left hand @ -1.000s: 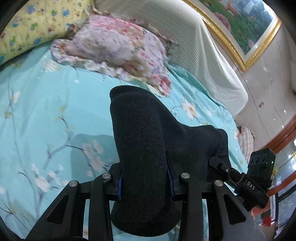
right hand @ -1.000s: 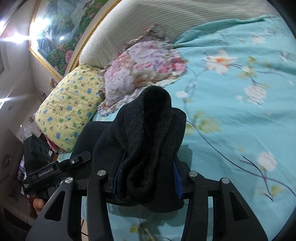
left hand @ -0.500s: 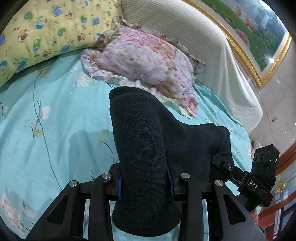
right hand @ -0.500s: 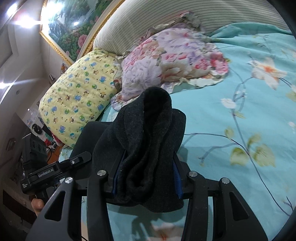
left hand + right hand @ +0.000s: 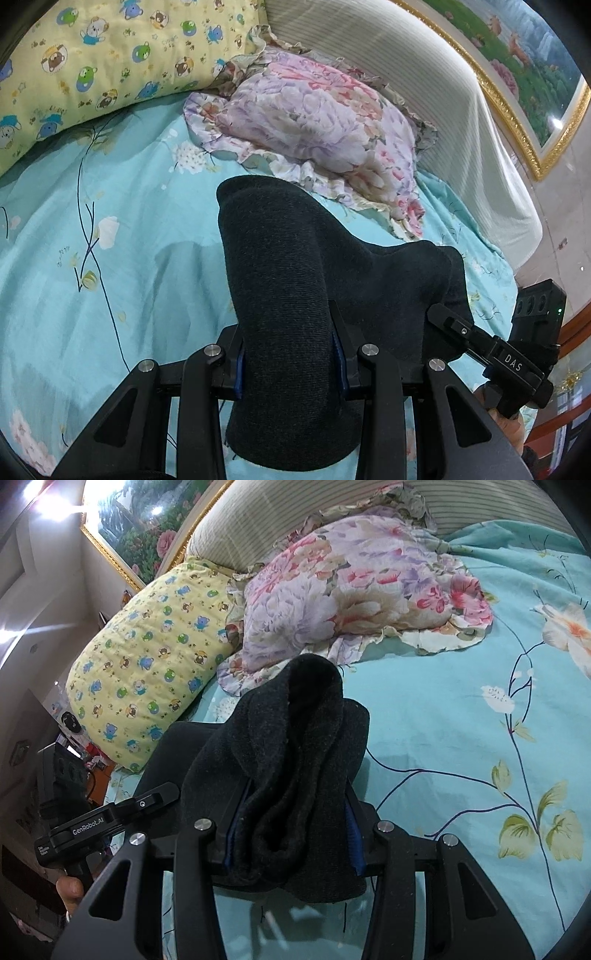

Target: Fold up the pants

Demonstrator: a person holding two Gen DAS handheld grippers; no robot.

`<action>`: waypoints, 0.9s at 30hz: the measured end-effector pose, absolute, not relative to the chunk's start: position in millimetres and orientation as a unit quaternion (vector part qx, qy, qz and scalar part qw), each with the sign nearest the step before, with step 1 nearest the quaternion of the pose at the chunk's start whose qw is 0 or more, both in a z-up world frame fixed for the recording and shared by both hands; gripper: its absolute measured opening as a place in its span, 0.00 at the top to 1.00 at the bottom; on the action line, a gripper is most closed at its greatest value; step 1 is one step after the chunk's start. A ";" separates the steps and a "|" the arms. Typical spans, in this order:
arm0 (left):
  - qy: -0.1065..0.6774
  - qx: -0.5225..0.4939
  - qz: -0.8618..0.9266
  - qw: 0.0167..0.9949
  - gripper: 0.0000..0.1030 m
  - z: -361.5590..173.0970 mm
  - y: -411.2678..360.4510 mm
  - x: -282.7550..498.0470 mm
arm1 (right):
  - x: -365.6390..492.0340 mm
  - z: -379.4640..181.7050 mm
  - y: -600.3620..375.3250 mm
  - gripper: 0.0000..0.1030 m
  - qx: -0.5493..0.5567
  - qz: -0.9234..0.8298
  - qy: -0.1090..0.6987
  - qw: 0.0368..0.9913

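Note:
The folded dark charcoal knit pants (image 5: 280,295) hang between both grippers above the turquoise floral bedsheet (image 5: 92,258). My left gripper (image 5: 288,362) is shut on one thick folded end, which bulges up past the fingers. My right gripper (image 5: 291,834) is shut on the other bunched end of the pants (image 5: 295,757). In the left wrist view the right gripper (image 5: 491,350) shows at the right edge, with the cloth stretching toward it. In the right wrist view the left gripper (image 5: 110,819) shows at the lower left, a hand below it.
A floral pillow (image 5: 325,125) lies just beyond the pants and a yellow cartoon-print pillow (image 5: 92,62) beside it, both against the striped headboard (image 5: 443,99). A gold-framed picture (image 5: 517,74) hangs above. Bare sheet (image 5: 461,757) spreads to the right of the pants.
Both grippers carried the held pants across the bed toward the pillows; the floral and yellow pillows now sit nearer and larger in both views. The grips stayed the same.

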State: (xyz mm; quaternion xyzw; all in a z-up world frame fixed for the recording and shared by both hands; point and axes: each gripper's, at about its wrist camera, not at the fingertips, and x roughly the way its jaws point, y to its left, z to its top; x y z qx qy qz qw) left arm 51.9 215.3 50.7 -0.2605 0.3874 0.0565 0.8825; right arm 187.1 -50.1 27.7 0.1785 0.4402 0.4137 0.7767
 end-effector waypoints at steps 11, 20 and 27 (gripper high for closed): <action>0.401 -0.254 0.063 0.878 0.60 37.5 214.9 55.5 | 194.3 13.1 -48.0 0.52 0.174 0.412 0.459 0.768; 0.410 -0.246 0.072 0.875 0.46 27.7 214.7 51.6 | 196.8 5.1 -49.9 0.36 0.162 0.395 0.464 0.776; 0.409 -0.257 0.084 0.871 0.33 26.9 222.1 45.6 | 196.9 5.0 -50.4 0.31 0.156 0.393 0.462 0.780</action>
